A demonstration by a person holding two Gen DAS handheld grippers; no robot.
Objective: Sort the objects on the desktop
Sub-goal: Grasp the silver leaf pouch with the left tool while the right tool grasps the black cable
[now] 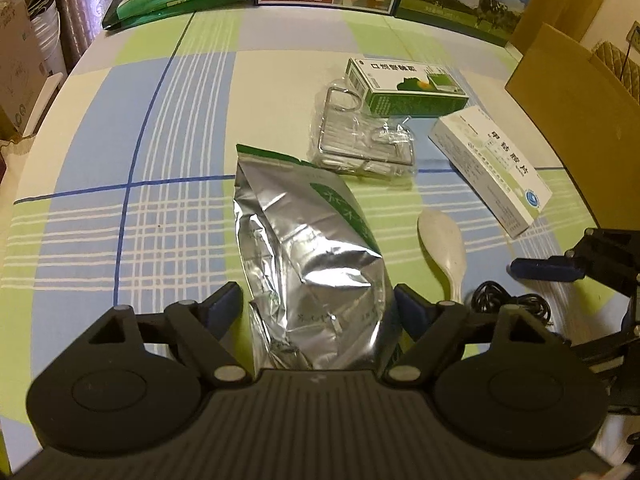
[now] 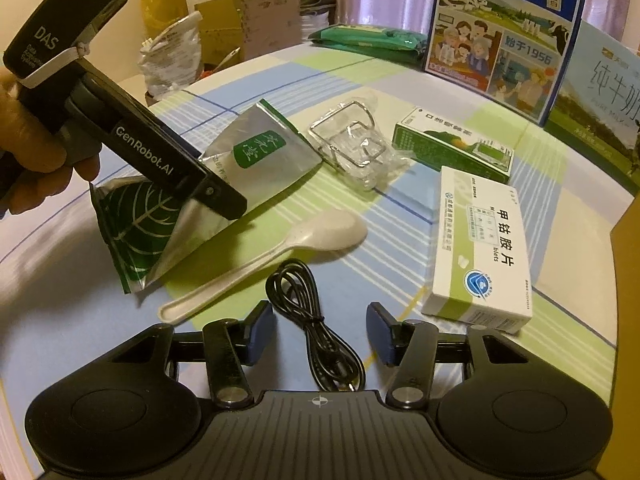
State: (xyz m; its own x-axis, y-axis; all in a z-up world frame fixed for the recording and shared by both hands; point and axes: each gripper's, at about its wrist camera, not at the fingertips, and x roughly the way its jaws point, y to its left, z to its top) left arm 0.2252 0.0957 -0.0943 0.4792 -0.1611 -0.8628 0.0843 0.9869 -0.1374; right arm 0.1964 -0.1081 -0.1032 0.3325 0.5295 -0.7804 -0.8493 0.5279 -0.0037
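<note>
Silver foil pouch (image 1: 308, 256) between open left tongs (image 1: 318, 304); black cable (image 2: 316, 320) between open right tongs (image 2: 320, 330).

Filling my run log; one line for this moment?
left gripper: open around foil pouch | right gripper: open over black cable | nothing gripped

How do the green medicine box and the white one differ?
The green medicine box is dark green and lies farther back, beside the wire rack in clear wrap; the white medicine box is pale with a green stripe and lies nearer, by the spoon. Both lie flat, untouched.
</note>
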